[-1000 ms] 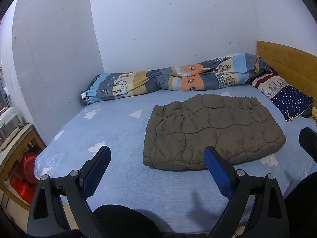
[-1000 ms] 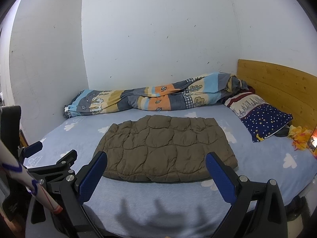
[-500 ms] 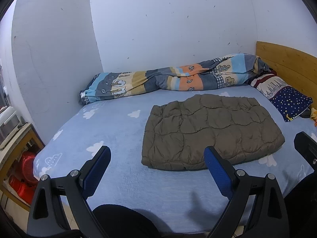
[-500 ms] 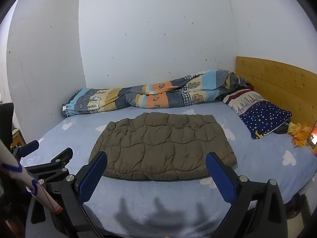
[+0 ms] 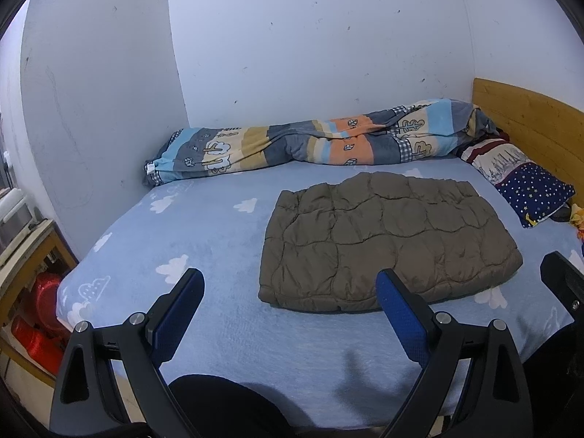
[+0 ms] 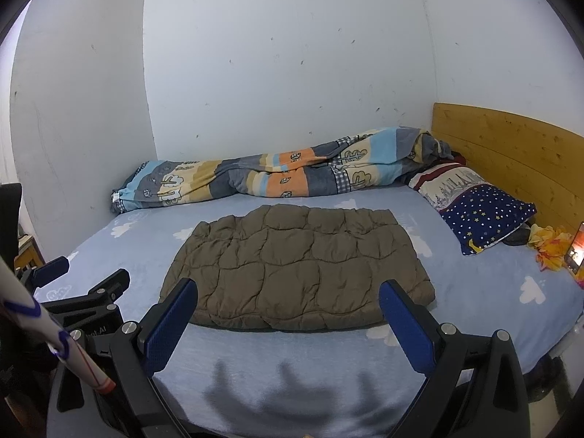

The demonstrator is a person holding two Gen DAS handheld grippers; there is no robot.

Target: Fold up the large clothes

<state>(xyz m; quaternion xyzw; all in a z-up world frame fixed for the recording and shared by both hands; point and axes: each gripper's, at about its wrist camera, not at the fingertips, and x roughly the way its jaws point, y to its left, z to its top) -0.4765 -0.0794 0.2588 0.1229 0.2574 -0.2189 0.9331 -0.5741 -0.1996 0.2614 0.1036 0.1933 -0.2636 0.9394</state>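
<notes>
Bare sheet (image 6: 292, 365) lies open in front of the jacket (image 6: 297, 273). A rolled quilt (image 6: 273, 179) blocks the far side; a pillow (image 6: 481, 211) blocks the right.

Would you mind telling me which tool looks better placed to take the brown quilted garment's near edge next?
Probably the right tool: the brown quilted garment sits centred between its open fingers, whereas it lies off to the right of the left tool.

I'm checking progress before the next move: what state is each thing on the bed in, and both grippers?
brown quilted garment: folded into a flat rectangle, lying on the sheet
patterned duvet: bunched in a roll along the wall
star pillow: lying by the headboard
left gripper: open, empty
right gripper: open, empty
phone: screen lit
</notes>
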